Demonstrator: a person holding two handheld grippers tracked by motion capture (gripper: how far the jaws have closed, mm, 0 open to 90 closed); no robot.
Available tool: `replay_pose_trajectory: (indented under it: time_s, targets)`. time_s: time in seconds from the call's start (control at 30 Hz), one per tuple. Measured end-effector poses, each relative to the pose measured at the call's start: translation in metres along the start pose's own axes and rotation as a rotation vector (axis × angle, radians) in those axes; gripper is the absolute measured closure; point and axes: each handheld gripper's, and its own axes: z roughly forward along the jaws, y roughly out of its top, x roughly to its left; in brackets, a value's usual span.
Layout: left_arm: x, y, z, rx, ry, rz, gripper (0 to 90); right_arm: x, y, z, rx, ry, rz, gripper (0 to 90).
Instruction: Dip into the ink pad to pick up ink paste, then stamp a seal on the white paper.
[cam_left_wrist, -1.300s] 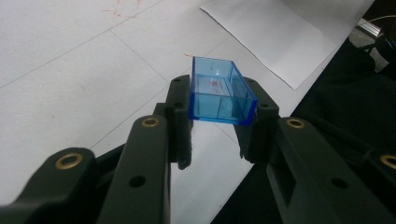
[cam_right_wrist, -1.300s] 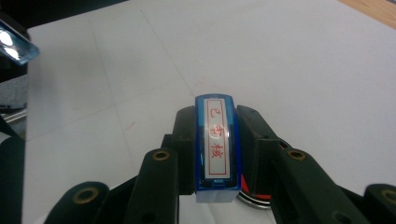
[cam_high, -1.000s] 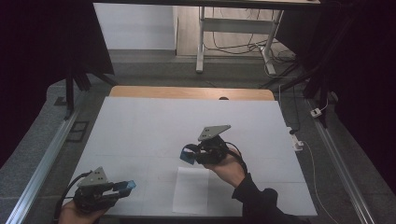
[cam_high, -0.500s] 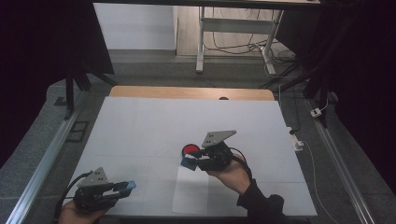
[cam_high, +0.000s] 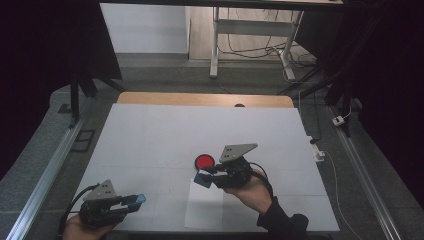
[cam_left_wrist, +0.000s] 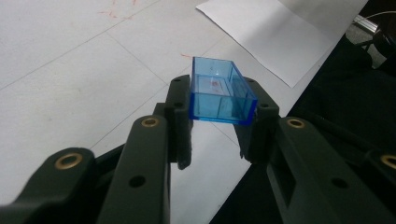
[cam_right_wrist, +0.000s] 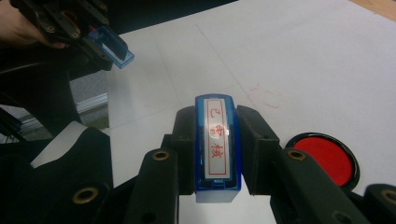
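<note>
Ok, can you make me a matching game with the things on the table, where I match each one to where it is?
Things:
1. blue stamp
2. clear blue cap
3. red ink pad
4. sheet of paper

Places:
A. lying flat on the white table cover near the person's edge
B. clamped in the right tongs
C. on the table beside the right tongs
D. clamped in the left tongs

Pairs: 1-B, 2-D, 3-C, 4-A

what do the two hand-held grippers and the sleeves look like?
Each hand-held gripper, left and right, is matte black with two chunky jaws, brass-ringed pivot holes, a grey three-cornered plate on top and a trailing black cable. The right forearm wears a dark sleeve.
</note>
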Motion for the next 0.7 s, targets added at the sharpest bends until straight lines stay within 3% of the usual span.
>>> replay_pose_trajectory:
  time_s: [0.47,0.7]
  targets:
    - [0.001,0.0,0.0,-0.004,-0.017,-0.005,68.2,0.003,-0.002,-0.008,-0.008,0.0,-0.006,69.7]
    - [0.0,0.002,0.001,-0.003,-0.023,0.012,68.3,0.004,-0.003,-0.011,-0.006,0.003,-0.012,69.8]
